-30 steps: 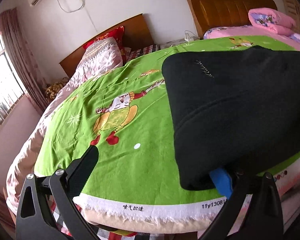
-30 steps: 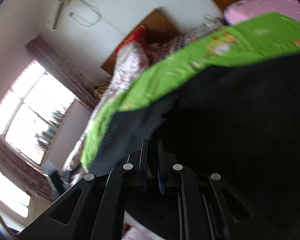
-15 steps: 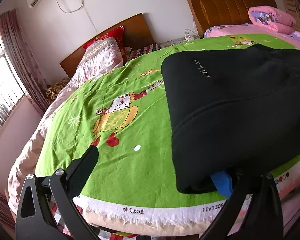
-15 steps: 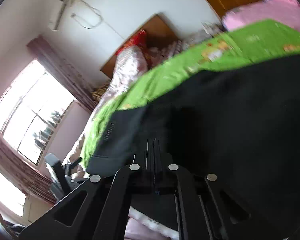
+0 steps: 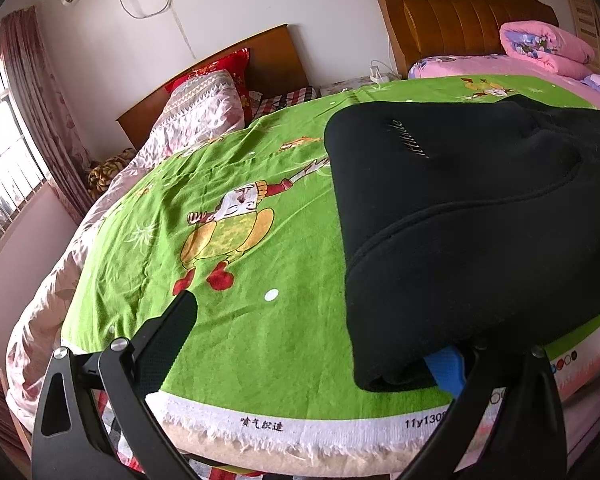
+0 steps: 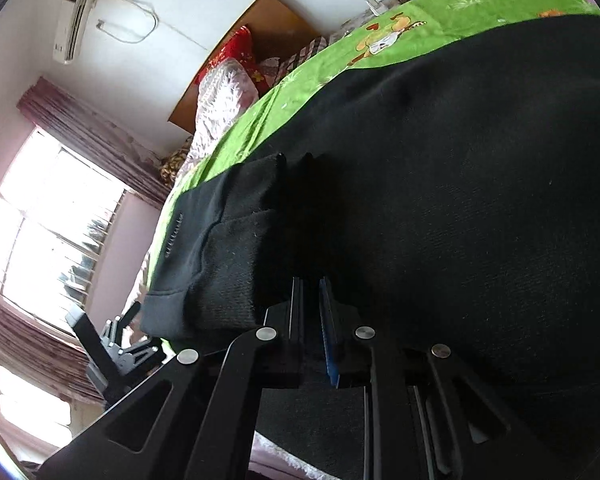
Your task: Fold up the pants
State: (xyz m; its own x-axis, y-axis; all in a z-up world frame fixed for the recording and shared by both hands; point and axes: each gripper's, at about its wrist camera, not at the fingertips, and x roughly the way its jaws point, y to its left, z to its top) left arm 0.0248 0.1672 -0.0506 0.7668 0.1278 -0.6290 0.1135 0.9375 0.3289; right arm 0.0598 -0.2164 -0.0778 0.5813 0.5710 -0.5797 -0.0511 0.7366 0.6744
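Black pants [image 5: 480, 216] lie folded on the green cartoon-print bedspread [image 5: 236, 240], with a small white logo on top. My left gripper [image 5: 316, 344] is open at the bed's near edge; its left finger rests on bare bedspread and its right finger [image 5: 446, 368], with a blue pad, is tucked under the pants' near left corner. In the right wrist view the pants [image 6: 460, 184] fill most of the frame. My right gripper [image 6: 310, 292] is shut on the pants' cloth, jaws almost together. The left gripper also shows there [image 6: 116, 344], low at the left.
Pink patterned quilt [image 5: 196, 108] and red pillow lie at the wooden headboard [image 5: 276, 56]. A second bed with pink bedding [image 5: 540, 46] stands at the right. A window with curtains [image 6: 60, 216] is at the left. The bed edge with white fringe [image 5: 300, 432] is just below my left gripper.
The right gripper has moved in over the pants with the cloth held and the fold has settled flatter. The left gripper has hardly moved.
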